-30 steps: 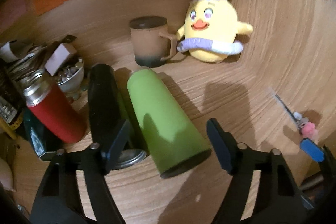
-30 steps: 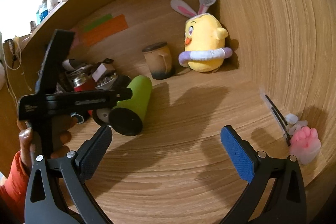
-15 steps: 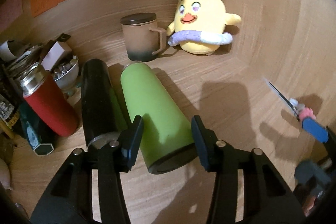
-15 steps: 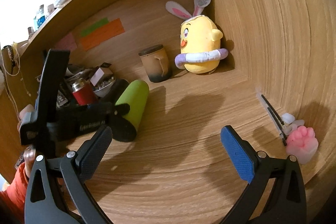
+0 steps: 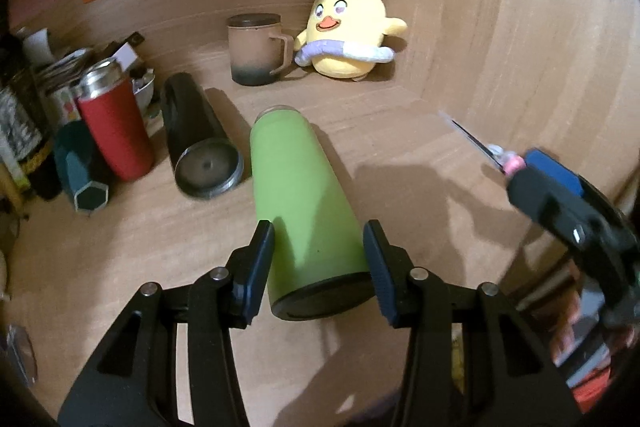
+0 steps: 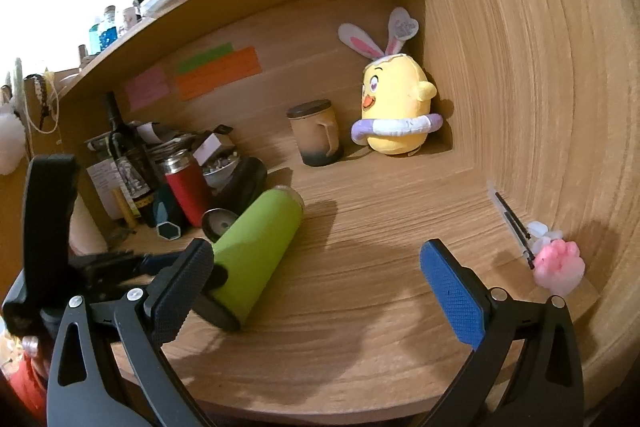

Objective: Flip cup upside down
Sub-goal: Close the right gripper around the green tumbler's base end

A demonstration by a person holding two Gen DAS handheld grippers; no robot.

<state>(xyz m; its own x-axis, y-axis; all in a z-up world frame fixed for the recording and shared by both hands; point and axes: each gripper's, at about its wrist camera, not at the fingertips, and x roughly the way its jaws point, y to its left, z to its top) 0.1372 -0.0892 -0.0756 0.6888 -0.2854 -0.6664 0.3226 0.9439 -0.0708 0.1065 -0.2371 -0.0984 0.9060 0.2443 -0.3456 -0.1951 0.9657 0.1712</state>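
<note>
A green cup (image 5: 304, 203) lies on its side on the wooden desk, black base toward me; it also shows in the right wrist view (image 6: 256, 251). My left gripper (image 5: 320, 267) is shut on the cup near its base, one finger pressed to each side. My right gripper (image 6: 320, 291) is open and empty, hovering over the bare desk to the right of the cup; its blue-padded finger (image 5: 552, 175) shows at the right of the left wrist view.
A black tumbler (image 5: 196, 143) lies beside the cup, with a red flask (image 5: 116, 131) and clutter at left. A brown mug (image 5: 256, 51) and yellow plush chick (image 5: 348, 43) stand at the back. A pen (image 6: 512, 219) and pink toy (image 6: 560, 263) lie by the right wall.
My left gripper closed from wide open onto the green cup's base end and has pulled it away from the black tumbler. The right gripper stayed open, drifting slightly.
</note>
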